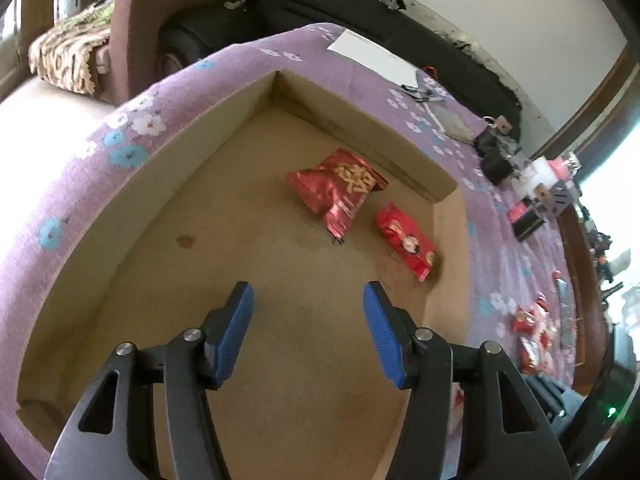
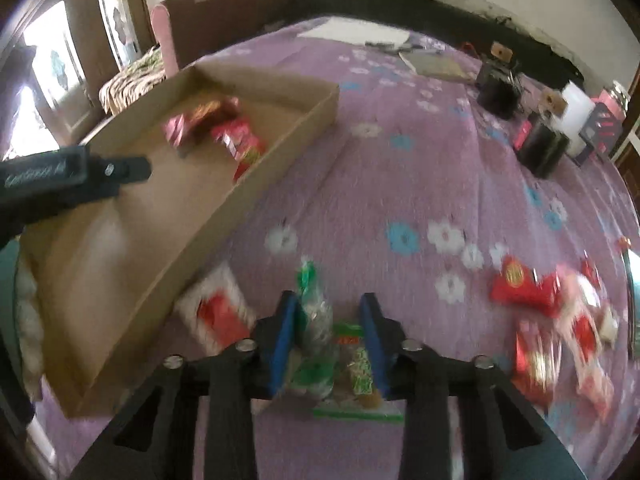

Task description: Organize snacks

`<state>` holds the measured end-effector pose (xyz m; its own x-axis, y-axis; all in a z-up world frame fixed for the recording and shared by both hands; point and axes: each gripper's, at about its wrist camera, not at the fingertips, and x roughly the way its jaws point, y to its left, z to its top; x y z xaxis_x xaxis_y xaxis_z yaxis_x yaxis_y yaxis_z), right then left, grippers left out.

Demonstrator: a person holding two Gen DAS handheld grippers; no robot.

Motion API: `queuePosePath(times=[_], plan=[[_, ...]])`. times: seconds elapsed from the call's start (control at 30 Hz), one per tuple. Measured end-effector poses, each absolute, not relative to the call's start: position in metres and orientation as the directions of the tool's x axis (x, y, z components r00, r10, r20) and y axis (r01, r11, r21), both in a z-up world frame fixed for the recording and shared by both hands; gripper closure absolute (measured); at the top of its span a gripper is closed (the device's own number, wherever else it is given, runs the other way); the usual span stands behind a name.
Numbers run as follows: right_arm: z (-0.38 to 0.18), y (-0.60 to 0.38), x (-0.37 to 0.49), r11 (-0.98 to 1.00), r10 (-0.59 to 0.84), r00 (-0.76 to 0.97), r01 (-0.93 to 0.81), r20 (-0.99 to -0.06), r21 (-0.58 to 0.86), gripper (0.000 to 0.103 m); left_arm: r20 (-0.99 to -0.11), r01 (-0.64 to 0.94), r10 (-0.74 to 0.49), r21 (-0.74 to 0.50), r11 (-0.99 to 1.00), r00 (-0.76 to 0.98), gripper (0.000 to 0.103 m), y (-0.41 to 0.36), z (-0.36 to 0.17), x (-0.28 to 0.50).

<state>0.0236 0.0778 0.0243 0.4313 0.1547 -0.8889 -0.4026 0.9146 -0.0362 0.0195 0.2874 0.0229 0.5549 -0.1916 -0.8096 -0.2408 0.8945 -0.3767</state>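
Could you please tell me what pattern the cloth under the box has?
Purple cloth with white and blue flowers; right wrist view.

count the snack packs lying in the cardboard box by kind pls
shiny red pack with gold lettering: 1
smaller red pack with a figure on it: 1
total in the cardboard box: 2
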Motion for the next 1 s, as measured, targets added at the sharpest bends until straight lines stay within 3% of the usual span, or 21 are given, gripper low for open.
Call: queuePosePath(times=[0.23,0.5,0.67,0.83,0.87,1.0], plan=[[0.028,0.042,-0.018,0.913,0.092,0.379,-0.401,-0.921,-0.074,0.076,-0.738,-0.139,-0.277,-0.448,0.883,0.615,0.047,0.282,0.049,-0.019],[0.059,0.052,-0.015,0.882,0.325,0.426,-0.458,-0.844,0.109,0.067,-0.661,-0.056,-0.334,-0.495,0.867,0.672,0.047,0.27,0.079,-0.069],[0.041,0.101,0.0,0.848,0.307,0.405,-0.527,-0.861,0.054,0.066,-0.658,-0.033,-0.323,-0.468,0.883,0.68,0.047,0.264,0.088,-0.085],[0.028,0.101,0.001,0.862,0.312,0.38,-0.5,-0.871,0.091,0.073,-0.656,-0.016,-0.328,-0.461,0.887,0.679,0.047,0.259,0.091,-0.093],[0.028,0.097,0.0,0.869,0.302,0.377,-0.487,-0.876,0.091,0.083,-0.657,-0.009,-0.326,-0.452,0.892,0.68,0.047,0.256,0.092,-0.094],[0.028,0.068,-0.02,0.91,0.258,0.348,-0.401,-0.901,0.106,0.083,-0.654,0.035,-0.346,-0.439,0.898,0.673,0.047,0.237,0.093,-0.101]])
